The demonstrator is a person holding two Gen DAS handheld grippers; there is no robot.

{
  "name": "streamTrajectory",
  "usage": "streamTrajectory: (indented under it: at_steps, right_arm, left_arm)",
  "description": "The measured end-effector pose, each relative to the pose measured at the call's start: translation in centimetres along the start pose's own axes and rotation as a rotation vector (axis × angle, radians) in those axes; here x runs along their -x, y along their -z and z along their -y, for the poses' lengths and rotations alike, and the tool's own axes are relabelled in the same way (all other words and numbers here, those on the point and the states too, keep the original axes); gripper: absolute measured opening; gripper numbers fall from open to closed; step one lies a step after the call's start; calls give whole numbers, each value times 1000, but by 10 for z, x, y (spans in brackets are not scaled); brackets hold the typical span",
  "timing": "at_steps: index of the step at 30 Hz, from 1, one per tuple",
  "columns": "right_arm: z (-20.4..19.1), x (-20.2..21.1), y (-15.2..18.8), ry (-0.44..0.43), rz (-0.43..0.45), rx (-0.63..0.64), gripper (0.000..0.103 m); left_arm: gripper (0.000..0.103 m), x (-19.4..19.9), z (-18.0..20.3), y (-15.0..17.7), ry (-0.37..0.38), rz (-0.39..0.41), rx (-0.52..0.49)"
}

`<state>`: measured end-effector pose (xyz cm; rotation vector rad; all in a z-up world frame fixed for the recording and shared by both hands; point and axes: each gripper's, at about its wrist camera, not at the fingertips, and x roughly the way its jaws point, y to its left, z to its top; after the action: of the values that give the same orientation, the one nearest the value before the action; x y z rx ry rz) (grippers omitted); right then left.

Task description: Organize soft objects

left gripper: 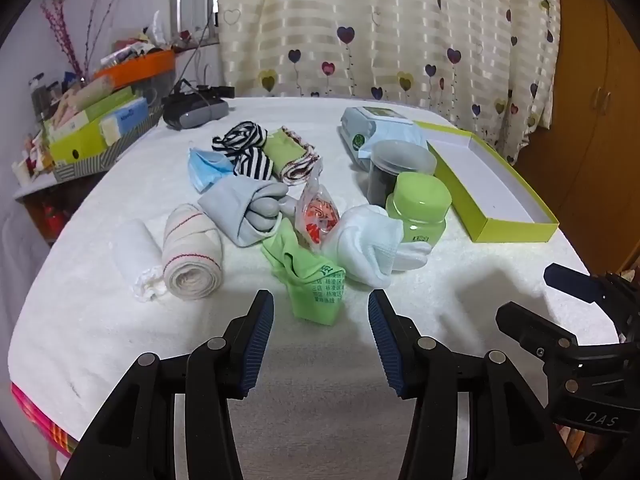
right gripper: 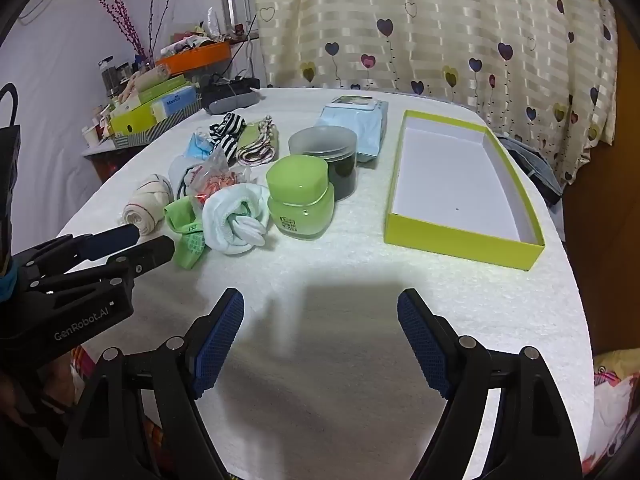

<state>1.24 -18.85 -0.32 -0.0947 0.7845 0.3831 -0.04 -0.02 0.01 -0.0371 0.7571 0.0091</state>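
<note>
Soft items lie in a heap on the white table cloth (left gripper: 320, 360): a green sock (left gripper: 310, 276), a white sock bundle (left gripper: 368, 244), a grey-blue sock bundle (left gripper: 244, 208), a rolled bandage (left gripper: 192, 256), a white cloth roll (left gripper: 136, 256), a blue face mask (left gripper: 208, 166), striped socks (left gripper: 248, 148) and a green trimmed cloth (left gripper: 292, 152). My left gripper (left gripper: 321, 304) is open just short of the green sock. My right gripper (right gripper: 320, 300) is open and empty over bare cloth. An empty yellow-green box (right gripper: 456, 184) sits to the right.
A green jar (right gripper: 300, 200), a dark lidded jar (right gripper: 328, 156), a wipes pack (right gripper: 360, 124) and a plastic snack bag (left gripper: 318, 212) stand among the heap. A cluttered side shelf (left gripper: 80, 128) is at the left. A curtain (left gripper: 380, 28) hangs behind.
</note>
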Motion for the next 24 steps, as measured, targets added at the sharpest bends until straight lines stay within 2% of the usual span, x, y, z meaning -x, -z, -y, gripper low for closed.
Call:
streamTrajectory:
  at_steps: [2, 4, 7, 24]
  right_arm:
    - [0, 0, 0, -5, -1, -4, 80]
    - [0, 0, -1, -5, -1, -4, 80]
    - [-1, 0, -2, -4, 0, -3, 80]
    - [-6, 0, -3, -14, 2, 2, 80]
  left_arm:
    - [49, 2, 1, 1, 0, 6, -3]
    - [49, -1, 0, -1, 3, -25, 5]
    - [49, 0, 1, 0, -2, -5, -2]
    - [49, -5, -6, -3, 12, -14, 14]
